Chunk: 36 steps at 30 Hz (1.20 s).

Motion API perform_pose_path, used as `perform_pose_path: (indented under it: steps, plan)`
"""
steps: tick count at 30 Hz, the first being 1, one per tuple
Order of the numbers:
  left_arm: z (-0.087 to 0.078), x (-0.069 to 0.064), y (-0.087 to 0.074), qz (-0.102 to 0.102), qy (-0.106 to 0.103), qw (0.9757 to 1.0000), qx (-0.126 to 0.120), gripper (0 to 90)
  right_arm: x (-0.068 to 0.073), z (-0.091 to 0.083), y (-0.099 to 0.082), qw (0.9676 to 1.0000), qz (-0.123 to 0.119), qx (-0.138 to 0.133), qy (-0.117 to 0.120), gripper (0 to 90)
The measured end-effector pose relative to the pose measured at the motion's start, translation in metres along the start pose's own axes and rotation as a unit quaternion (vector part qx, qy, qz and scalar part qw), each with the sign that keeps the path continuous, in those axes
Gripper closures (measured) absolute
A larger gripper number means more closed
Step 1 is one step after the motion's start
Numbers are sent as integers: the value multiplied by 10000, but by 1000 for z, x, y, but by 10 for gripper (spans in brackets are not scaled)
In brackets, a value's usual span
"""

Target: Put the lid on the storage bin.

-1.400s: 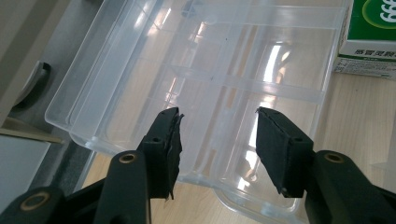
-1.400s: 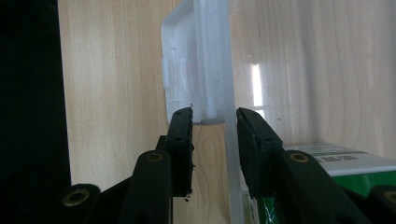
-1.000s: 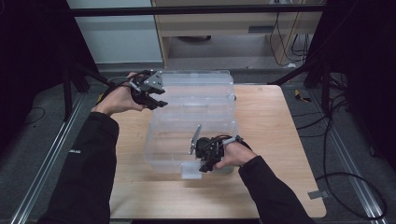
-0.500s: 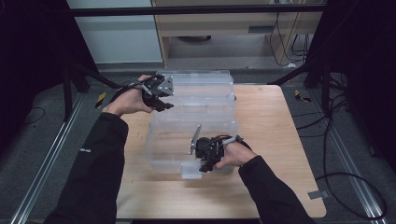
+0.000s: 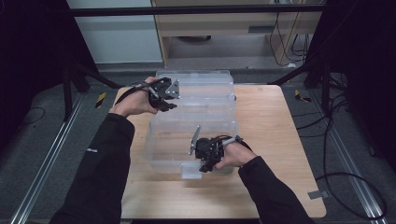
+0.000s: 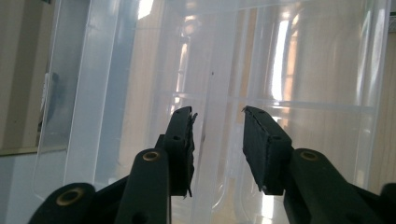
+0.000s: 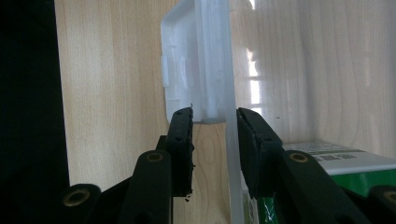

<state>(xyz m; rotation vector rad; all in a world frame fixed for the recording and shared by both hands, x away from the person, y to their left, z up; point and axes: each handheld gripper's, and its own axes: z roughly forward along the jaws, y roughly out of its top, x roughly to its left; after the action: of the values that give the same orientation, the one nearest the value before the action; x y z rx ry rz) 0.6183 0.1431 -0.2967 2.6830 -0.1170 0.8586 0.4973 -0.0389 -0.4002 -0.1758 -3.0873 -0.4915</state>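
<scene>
Both grippers work the rim of a clear plastic bin [image 5: 191, 126] on the wooden table [image 5: 266, 140].

The left gripper [image 5: 164, 97] sits at the bin's far-left rim; its jaws have just been closing, with a translucent rim ridge [image 6: 212, 154] between them, pads close beside it but contact cannot be confirmed. The right gripper [image 5: 208, 161] pinches the near wall at the latch tab [image 7: 194, 70], pads pressed on the plastic. A green-and-white package [image 7: 336, 168] lies inside the bin, beside the right jaw. Since a second ago, the left hand has shifted inward and lower onto the rim; the right grip is unchanged.
</scene>
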Motion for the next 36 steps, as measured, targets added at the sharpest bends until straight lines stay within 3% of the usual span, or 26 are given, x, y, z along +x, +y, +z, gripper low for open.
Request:
perform_pose_path:
  steps: [10, 20, 25, 36]
  plan:
    - [5, 0, 6, 146, 46, 9998, 142, 740, 1, 0, -1, 10000, -4, -36, -49, 675]
    - [6, -1, 11, 230, 48, 9993, 292, 786, 3, 0, -2, 9999, 58, -86, -89, 674]
    - [5, -2, 12, 221, -55, 9990, 376, 813, 4, 0, -3, 9997, 100, -141, -147, 674]
    - [-1, -2, 13, 283, -67, 9992, 284, 849, 6, 0, -3, 9994, 173, -164, -243, 675]
